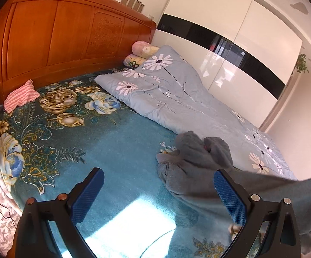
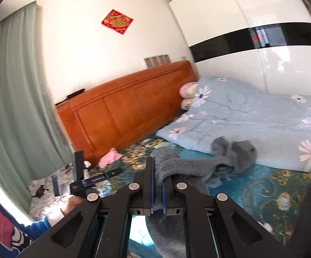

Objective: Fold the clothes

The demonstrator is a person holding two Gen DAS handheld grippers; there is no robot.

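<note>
Grey knit garment stretches bunched from right gripper's closed jaws.

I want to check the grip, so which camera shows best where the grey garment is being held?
The right wrist view: the right gripper is shut on a fold of the grey garment, seen close up. The left wrist view shows the garment bunched on the bed and stretching off right, but not that grip; the left gripper is open, empty.

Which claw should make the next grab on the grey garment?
Left, probably. The left claw is open and empty beside the grey garment on the bed. The right claw is already shut on one end of it.
</note>
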